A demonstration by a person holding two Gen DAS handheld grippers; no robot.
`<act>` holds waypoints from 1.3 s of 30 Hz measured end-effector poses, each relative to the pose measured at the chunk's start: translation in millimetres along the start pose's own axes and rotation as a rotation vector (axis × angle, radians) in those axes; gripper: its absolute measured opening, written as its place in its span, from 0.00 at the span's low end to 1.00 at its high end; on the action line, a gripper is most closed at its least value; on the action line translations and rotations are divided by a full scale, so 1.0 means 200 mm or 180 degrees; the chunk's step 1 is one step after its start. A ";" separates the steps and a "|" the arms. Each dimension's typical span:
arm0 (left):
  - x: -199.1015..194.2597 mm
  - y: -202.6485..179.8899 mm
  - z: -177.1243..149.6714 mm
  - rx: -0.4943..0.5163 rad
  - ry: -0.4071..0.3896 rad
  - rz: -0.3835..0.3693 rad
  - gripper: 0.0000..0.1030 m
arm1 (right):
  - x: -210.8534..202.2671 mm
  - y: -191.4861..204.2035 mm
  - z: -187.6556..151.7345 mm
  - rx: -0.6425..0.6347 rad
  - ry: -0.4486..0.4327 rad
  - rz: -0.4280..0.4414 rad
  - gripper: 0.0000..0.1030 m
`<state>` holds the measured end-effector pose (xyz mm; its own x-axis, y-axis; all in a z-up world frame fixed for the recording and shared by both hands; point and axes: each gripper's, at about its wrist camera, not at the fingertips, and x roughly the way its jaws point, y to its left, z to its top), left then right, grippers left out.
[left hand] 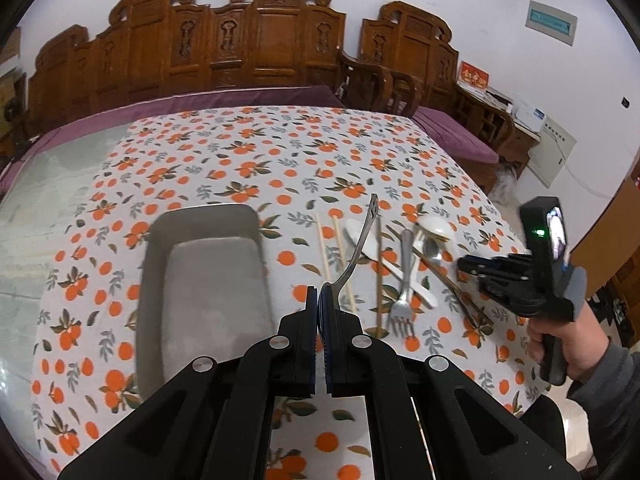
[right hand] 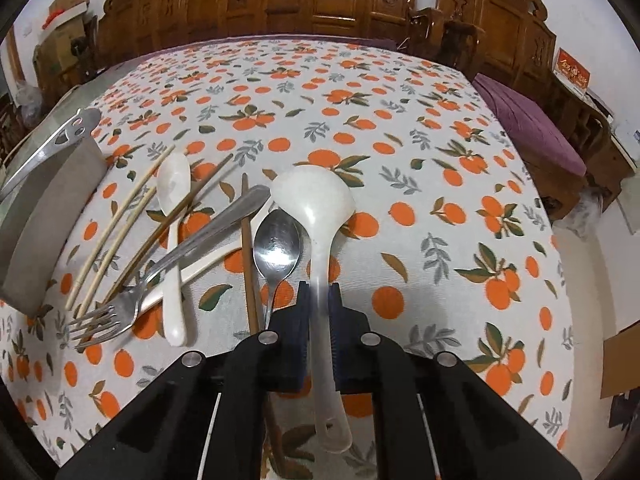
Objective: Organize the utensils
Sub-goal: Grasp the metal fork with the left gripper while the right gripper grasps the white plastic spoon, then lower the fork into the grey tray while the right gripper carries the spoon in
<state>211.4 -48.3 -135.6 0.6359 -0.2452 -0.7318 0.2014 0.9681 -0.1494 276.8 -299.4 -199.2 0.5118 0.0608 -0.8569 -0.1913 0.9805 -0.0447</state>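
Left wrist view: the left gripper (left hand: pixel 319 296) is fully closed, its pads pinching the lower end of a metal utensil (left hand: pixel 358 244) whose handle rises up and away to the far right, ending in a tip with small cut-outs. Its working end is hidden between the pads, so I cannot tell what kind of utensil it is. Just left of the gripper lies an empty grey tray (left hand: pixel 208 280) on the desk (left hand: pixel 240 152), which is covered with an orange-patterned cloth. To the right of the gripper is a loose pile: pale chopsticks (left hand: pixel 322 248), a white spoon (left hand: pixel 370 240), a fork (left hand: pixel 404 300) with its tines pointing near, and a metal spoon (left hand: pixel 432 248). Further right, a hand (left hand: pixel 568 344) holds the right gripper (left hand: pixel 464 264), which reaches into the pile; blur hides its tips.

Right wrist view: the right gripper (right hand: pixel 319 300) is nearly closed, its pads pressed on the thin handle of a white ladle (right hand: pixel 314 204). The bowl lies ahead on the cloth, and the handle end runs back under the gripper. Just left of it lies the metal spoon (right hand: pixel 277 246), its handle cut off behind the left finger. A dark chopstick (right hand: pixel 248 264) lies beside it, then the fork (right hand: pixel 132 304), white spoon (right hand: pixel 173 184) and pale chopsticks (right hand: pixel 116 228). The tray (right hand: pixel 44 220) is cut off at the left edge, with the raised metal utensil (right hand: pixel 60 142) above it.
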 end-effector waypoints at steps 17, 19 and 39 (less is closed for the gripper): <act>-0.03 0.41 -0.05 -0.0281 0.0029 0.0467 0.01 | -0.27 0.30 0.07 -0.0296 -0.0261 0.0329 0.10; -0.02 0.44 -0.06 -0.0302 0.0046 0.0535 0.01 | -0.30 0.36 0.08 -0.0340 -0.0289 0.0401 0.10; 0.25 0.50 -0.08 -0.0299 0.0460 0.0582 0.02 | -0.38 0.79 0.17 -0.0616 -0.0261 0.0934 0.11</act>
<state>251.3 37.0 -196.8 0.5408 -0.0619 -0.8388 0.0182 0.9979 -0.0619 236.9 -143.4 -123.8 0.4755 0.3568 -0.8041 -0.4910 0.8661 0.0939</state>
